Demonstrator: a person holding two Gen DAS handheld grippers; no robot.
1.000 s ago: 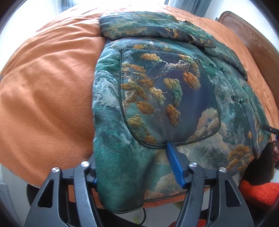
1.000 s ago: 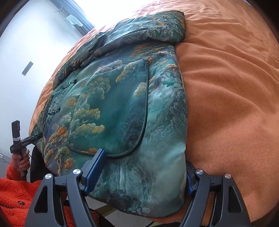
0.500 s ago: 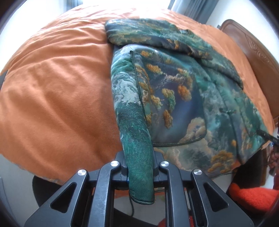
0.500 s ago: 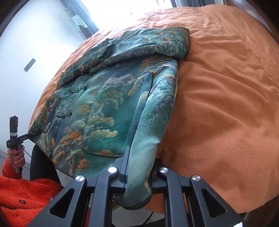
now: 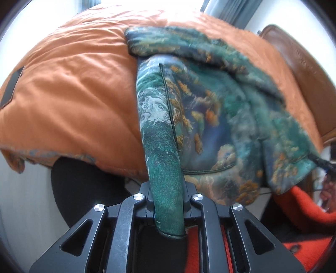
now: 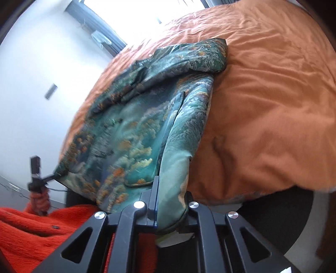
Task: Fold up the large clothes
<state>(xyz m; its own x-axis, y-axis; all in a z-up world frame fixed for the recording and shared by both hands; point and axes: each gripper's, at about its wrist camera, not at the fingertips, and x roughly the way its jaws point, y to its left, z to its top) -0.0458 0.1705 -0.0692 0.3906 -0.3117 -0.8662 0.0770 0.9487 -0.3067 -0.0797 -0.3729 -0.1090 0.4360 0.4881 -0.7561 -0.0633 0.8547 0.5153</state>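
A green brocade jacket [image 5: 210, 109] with orange tree and cloud patterns lies on an orange bedspread [image 5: 73, 94]; its sleeves are folded across the top. My left gripper [image 5: 169, 201] is shut on the jacket's bottom left hem corner, the cloth bunched between the jaws. My right gripper [image 6: 168, 206] is shut on the bottom right hem corner of the jacket [image 6: 147, 126]. Both corners are lifted off the bed's near edge. The left gripper also shows far left in the right wrist view [image 6: 50, 177], pinching the hem.
The bedspread [image 6: 273, 94] covers the whole bed. A brown wooden headboard [image 5: 310, 88] stands at the right in the left wrist view. The person's red-orange fleece sleeve [image 6: 31, 231] is at lower left. A bright window [image 6: 136, 19] is behind the bed.
Both grippers closed from open onto the jacket's hem corners, then pulled back and up, lifting the hem off the bed edge.
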